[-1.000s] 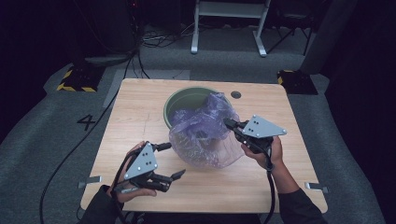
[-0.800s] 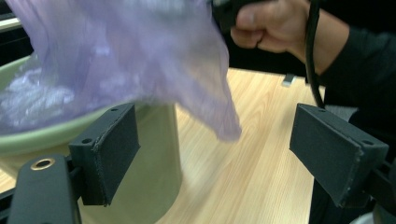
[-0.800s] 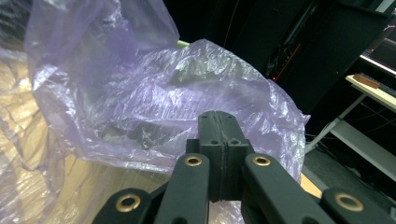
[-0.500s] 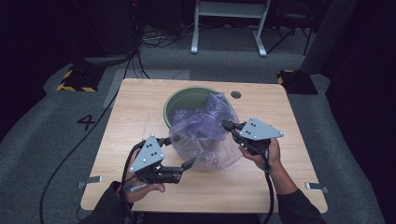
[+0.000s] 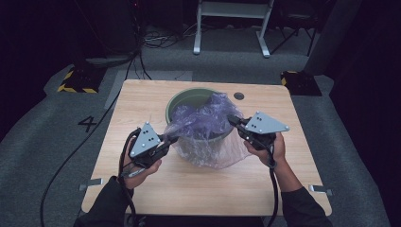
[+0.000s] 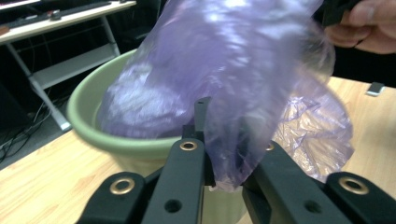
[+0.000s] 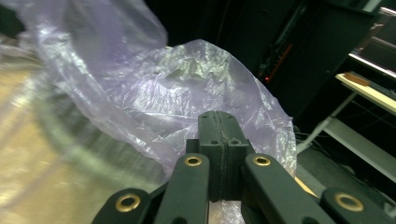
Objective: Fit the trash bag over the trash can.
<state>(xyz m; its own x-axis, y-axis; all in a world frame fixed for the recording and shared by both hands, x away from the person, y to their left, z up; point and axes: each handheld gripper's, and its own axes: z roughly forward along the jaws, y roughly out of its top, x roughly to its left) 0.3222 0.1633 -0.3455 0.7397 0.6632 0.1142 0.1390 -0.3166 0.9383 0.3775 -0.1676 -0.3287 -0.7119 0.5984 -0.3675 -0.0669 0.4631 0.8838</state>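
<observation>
Both claws pinch the purple bag's (image 5: 203, 125) opposite edges over the bin (image 5: 182, 101).

One overhead cam, two riding on the grippers

High view looks forward and down over the whole table (image 5: 142, 189). Both gripper views sit super close, looking along their own jaws from opposite sides; all three share the purple bag (image 5: 203, 124) (image 6: 233, 88) (image 7: 154, 102).

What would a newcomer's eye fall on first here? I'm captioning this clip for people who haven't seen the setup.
The crinkled translucent purple plastic bag billowing over the round green plastic bin at the middle of the light wooden table. Next, the two black grippers pinching the bag: left gripper at its near-left edge, right gripper at its right.
</observation>
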